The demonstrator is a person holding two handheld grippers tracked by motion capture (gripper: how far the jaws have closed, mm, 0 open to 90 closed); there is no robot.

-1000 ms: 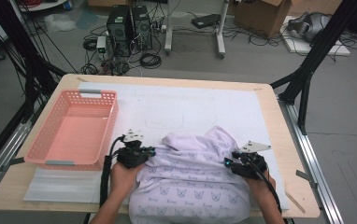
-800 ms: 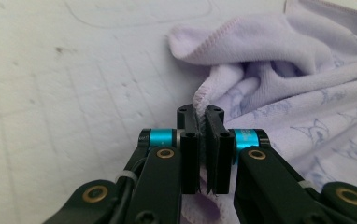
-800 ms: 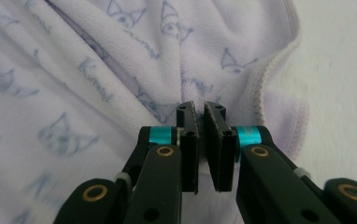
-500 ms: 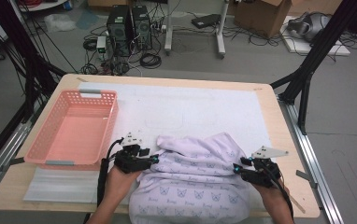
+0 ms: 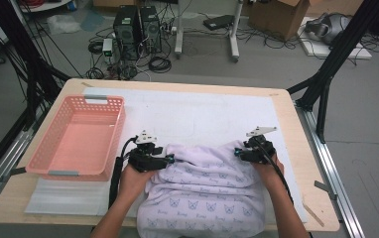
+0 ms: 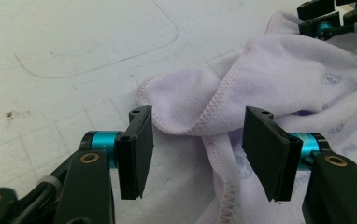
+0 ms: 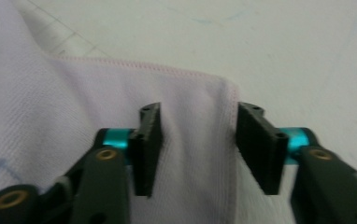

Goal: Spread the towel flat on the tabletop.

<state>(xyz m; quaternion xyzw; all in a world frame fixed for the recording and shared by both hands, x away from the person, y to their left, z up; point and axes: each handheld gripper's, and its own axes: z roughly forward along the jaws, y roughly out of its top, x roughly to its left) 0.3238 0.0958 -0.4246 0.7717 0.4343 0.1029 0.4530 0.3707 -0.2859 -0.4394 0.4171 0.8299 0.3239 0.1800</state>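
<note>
At the far left of the counter we saw a pink basket standing on the white mat, with nothing in it. Just right of the basket, our left gripper lay at the left far corner of the lilac towel. In the left gripper view its fingers stood apart and had just been opening. The folded, pink-stitched corner of the towel lay on the mat ahead of them and partly between them, and neither pad pressed on it, so the left gripper held nothing.

The towel itself, printed with small blue figures, lay bunched across the near middle of the counter. It spread from between the two grippers back to the near edge, where it hung over.

Our right gripper sat at the right far corner of the towel, well apart from the left. In the right gripper view its fingers had just been closing, yet they stood with a gap. The hemmed corner of the towel lay flat under and between them. The right pad was at the towel's side edge, and we could not tell if it touched. No fold was pinched.
</note>
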